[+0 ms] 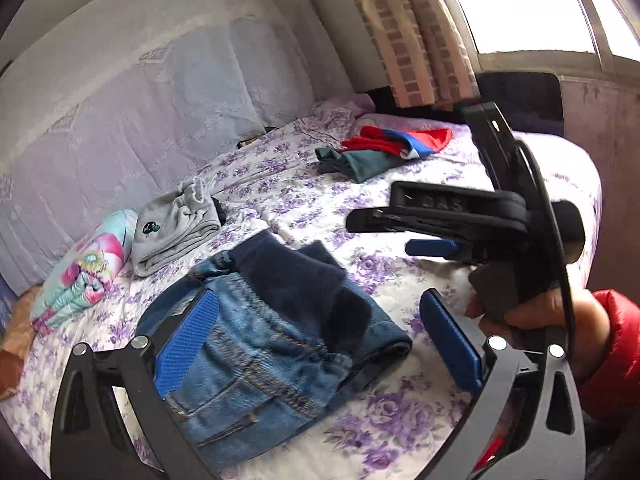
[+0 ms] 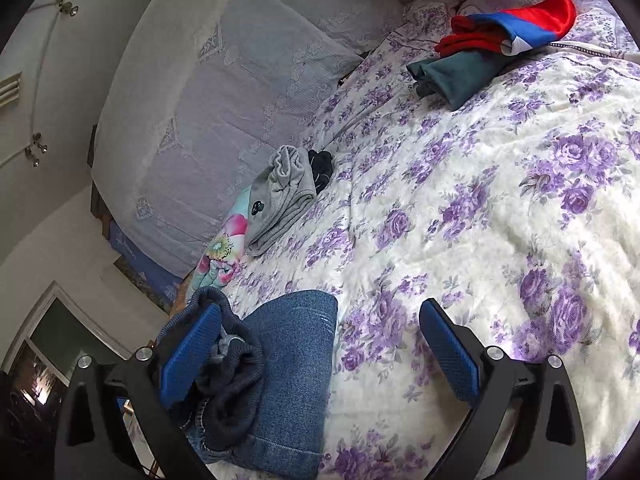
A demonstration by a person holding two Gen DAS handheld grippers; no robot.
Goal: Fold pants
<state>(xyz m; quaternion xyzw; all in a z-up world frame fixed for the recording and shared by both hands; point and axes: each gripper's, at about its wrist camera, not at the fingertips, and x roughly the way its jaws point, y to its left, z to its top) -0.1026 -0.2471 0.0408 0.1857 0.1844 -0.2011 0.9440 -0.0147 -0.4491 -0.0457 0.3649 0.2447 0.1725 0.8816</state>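
The left gripper (image 1: 320, 340) has its 2 blue pads spread wide, and the folded jeans (image 1: 276, 344) lie on the bed directly between and ahead of them, gripped by neither pad. The left wrist view shows the denim bundle with its dark navy lining (image 1: 304, 280) turned outward on top and the stitched waistband toward the camera. Only this view shows the right gripper (image 1: 384, 232) from outside: it reaches in from the right, ahead of the left gripper's right pad, held by a hand (image 1: 532, 316) in a red sleeve (image 1: 616, 336), its fingers apart with nothing between them.

The right wrist view shows that same gripper (image 2: 320, 344) from behind, pads spread wide, with the jeans (image 2: 288, 376) against its left pad and floral bedspread (image 2: 480, 208) under its right one. The navy lining (image 2: 232, 376) bunches just beside the left pad; whether it touches is unclear.

Farther ahead of both grippers, to the left, sit folded grey pants (image 1: 176, 228) beside a pale floral bundle (image 1: 80, 272). Well beyond, to the right, lie a red and blue garment (image 1: 400, 142) and a teal one (image 1: 360, 164). A grey padded headboard (image 1: 120, 128) rises behind. Only the left view shows the checked curtain (image 1: 404, 36) and bright window (image 1: 520, 4).
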